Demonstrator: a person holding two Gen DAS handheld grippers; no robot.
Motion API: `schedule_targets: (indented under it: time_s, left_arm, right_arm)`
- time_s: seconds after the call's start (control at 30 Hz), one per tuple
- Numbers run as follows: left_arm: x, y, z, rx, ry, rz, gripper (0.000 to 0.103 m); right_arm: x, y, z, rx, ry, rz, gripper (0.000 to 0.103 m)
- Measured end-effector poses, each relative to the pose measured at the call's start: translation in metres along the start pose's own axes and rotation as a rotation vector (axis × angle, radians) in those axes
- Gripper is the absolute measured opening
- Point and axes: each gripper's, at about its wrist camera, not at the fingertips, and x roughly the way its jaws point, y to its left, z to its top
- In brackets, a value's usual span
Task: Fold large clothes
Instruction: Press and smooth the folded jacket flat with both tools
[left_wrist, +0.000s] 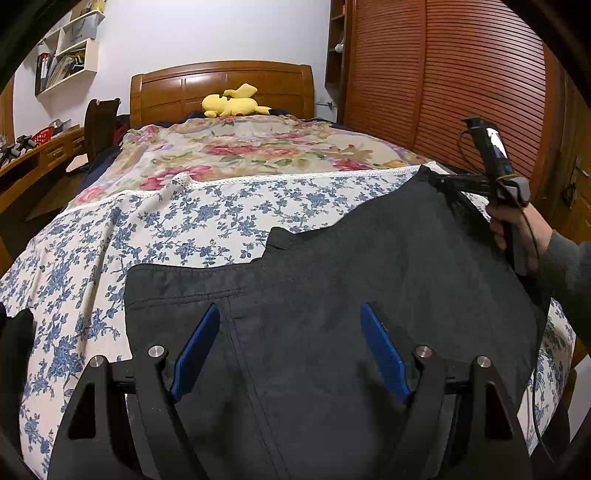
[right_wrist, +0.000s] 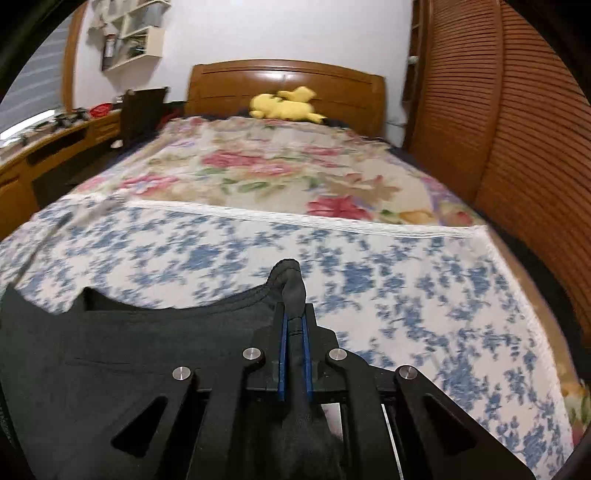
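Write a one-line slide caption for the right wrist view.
Right gripper shut on a bunched edge of the black garment, lying on the blue-flowered sheet.

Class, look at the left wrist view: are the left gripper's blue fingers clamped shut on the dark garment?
No. The left gripper stands wide open, its blue fingers apart above the dark garment.

No legible text, perhaps blurred.

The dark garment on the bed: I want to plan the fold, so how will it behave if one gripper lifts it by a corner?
The dark garment will probably drape limply: its corner bunches into a thin roll inside the shut right gripper. It looks light, lying flat with soft creases. It may drag the floral sheet slightly.
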Motion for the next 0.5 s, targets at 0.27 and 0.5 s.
schedule_targets:
  time_s: [0.27,0.5]
  left_arm:
    - [0.003,0.0,0.0,0.0,0.013,0.0,0.08]
    - [-0.007,-0.014,0.0,0.02,0.003,-0.02,0.08]
  right_arm:
    - [0.046,-0.003,-0.018,0.052,0.202,-0.119,0.016]
    - [-0.01,-0.001,-0.01,0.004,0.187,-0.066,0.055]
